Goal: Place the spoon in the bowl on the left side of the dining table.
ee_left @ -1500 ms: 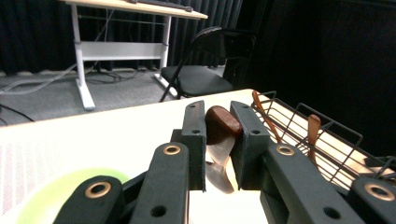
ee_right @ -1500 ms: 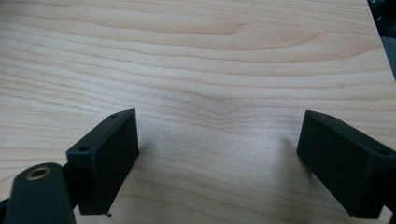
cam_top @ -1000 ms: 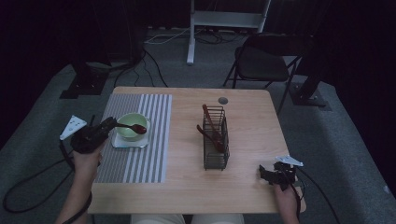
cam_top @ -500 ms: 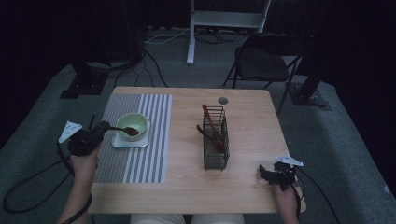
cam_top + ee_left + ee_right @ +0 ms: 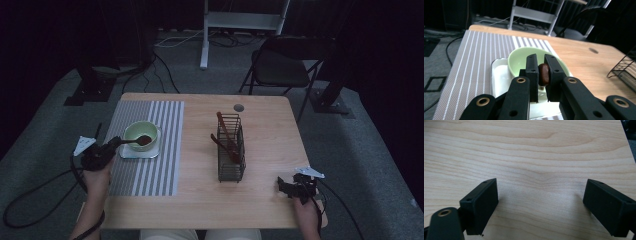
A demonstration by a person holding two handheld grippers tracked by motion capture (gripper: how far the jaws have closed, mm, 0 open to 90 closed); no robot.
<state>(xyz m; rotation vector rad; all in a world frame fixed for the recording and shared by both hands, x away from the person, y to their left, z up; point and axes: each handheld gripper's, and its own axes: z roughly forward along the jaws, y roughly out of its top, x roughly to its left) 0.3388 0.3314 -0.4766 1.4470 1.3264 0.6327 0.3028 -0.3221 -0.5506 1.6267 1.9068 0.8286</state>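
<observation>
The worktop (image 5: pixel 260 200) carries a grey striped mat (image 5: pixel 150 165) on its left half. Taking the green bowl (image 5: pixel 140 133) as landmark: it stands in a white square tray (image 5: pixel 129 153), which lies on the mat. A black wire rack (image 5: pixel 231 152) holding brown utensils stands well to the right of the bowl, off the mat.

The left hand-held gripper (image 5: pixel 541 75) is clamped on the handle of a brown wooden spoon (image 5: pixel 141 140), whose scoop lies over the bowl's near rim. In the left gripper view the handle end shows pinched between the two black jaws just short of the bowl. The right hand-held gripper (image 5: pixel 540 202) rests far to the right of the bowl, past the rack at the worktop's near edge, jaws wide apart over bare wood, holding nothing.

Risks, by severity:
1. The bowl sits loose in the tray. A sideways or downward push through the spoon could tip the bowl or slide the tray across the mat, and no second gripper steadies it.
2. The grip is at the handle's far end, so the long lever may let the spoon swivel between the jaws and drop.
3. Whether the scoop touches the bowl or hangs just above it is unclear in the dim high view; a hasty lift could catch the rim.
</observation>
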